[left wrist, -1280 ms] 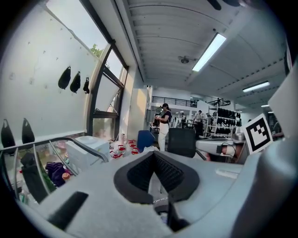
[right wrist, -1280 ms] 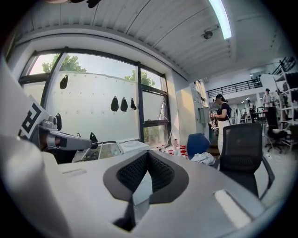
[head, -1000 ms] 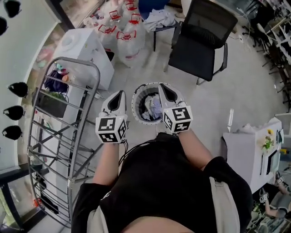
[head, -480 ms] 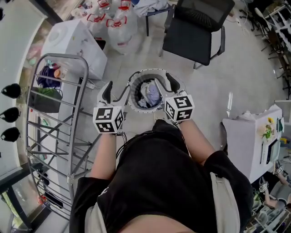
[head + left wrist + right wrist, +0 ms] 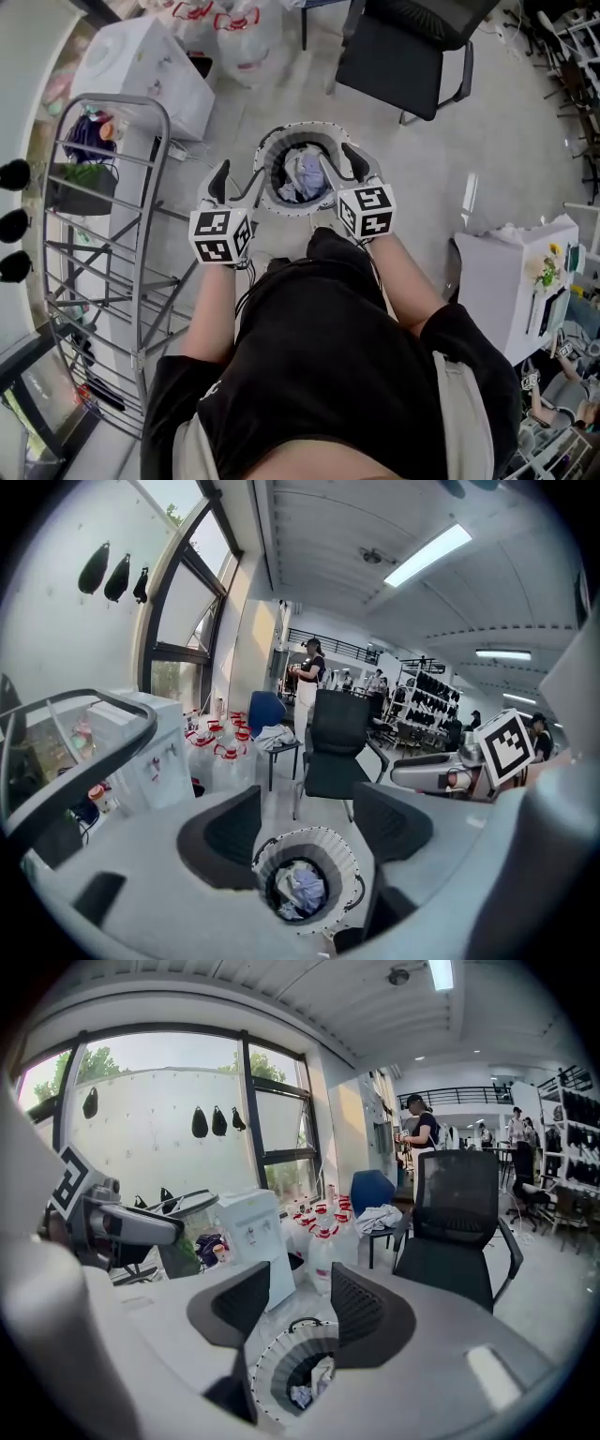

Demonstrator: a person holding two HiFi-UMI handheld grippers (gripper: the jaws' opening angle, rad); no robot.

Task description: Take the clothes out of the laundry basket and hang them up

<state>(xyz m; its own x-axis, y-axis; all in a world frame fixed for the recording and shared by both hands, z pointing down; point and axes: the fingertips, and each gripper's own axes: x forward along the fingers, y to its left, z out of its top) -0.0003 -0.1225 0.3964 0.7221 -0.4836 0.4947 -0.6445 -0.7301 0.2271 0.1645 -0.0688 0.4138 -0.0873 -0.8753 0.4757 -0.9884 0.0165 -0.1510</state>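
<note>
The laundry basket [image 5: 302,130] stands on the floor in front of the person, with the clothes [image 5: 306,175] bunched in its bottom. The left gripper [image 5: 236,184] hangs at the basket's left edge, its fingers spread wide with nothing in them. The right gripper [image 5: 342,167] hangs over the near right rim, fingers also apart and empty. The clothes lie below the fingertips, untouched. A drying rack [image 5: 141,281] stands to the left.

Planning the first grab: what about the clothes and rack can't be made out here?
- Clothes in the laundry basket: head view, too small to count; basket wall hides lower ones.
- Basket opening: right gripper view, partly behind the right gripper's jaw.
- Drying rack: left gripper view, only a corner; edge cuts the rest.
</note>
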